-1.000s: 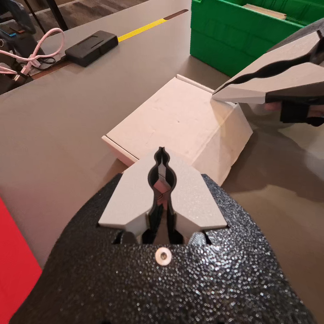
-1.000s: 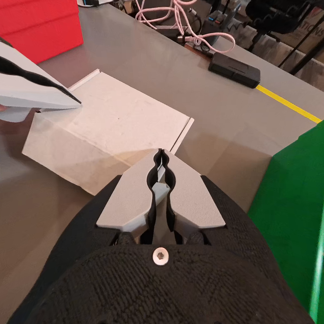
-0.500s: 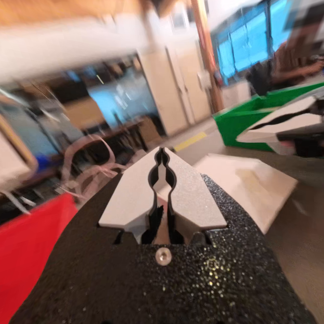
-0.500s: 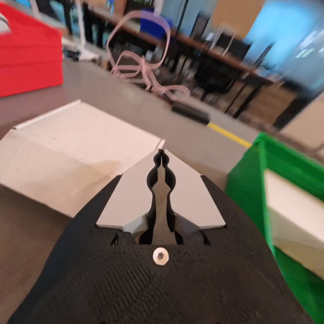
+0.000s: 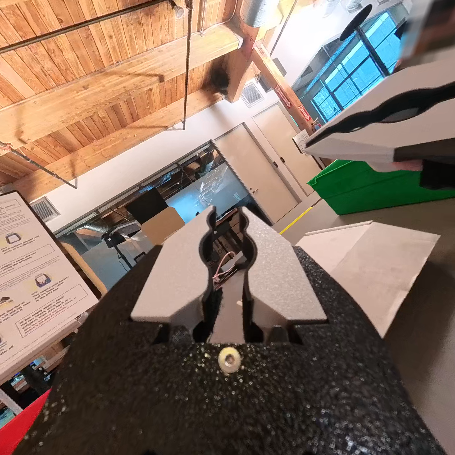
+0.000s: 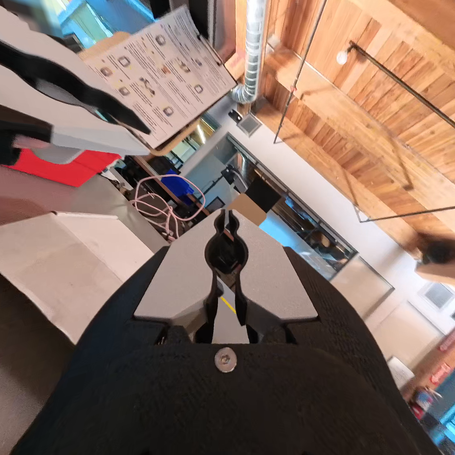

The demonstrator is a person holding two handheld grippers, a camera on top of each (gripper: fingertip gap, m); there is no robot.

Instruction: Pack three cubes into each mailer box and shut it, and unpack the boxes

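Observation:
A closed white mailer box (image 5: 364,258) lies on the grey table (image 5: 423,332), to the right of and below my left gripper (image 5: 227,211). The left gripper's jaws stand a little apart with nothing between them, and it points up at the far wall. My right gripper (image 6: 227,214) is shut and empty, and also points upward. The box (image 6: 61,258) lies to its lower left. Each gripper shows in the other's view, the right one (image 5: 307,145) at the upper right and the left one (image 6: 145,138) at the upper left, both raised above the box. No cubes show.
A green bin (image 5: 369,187) stands behind the box on the right. A red bin (image 6: 69,170) stands on the left, with its corner also in the left wrist view (image 5: 22,418). A pink cable (image 6: 167,204) lies at the table's far edge. An instruction board (image 5: 32,283) stands at the left.
Both grippers have lifted off the box lid and tilted up, from looking down at the table to facing the wall and ceiling. The left gripper's jaws, shut before, have parted a little.

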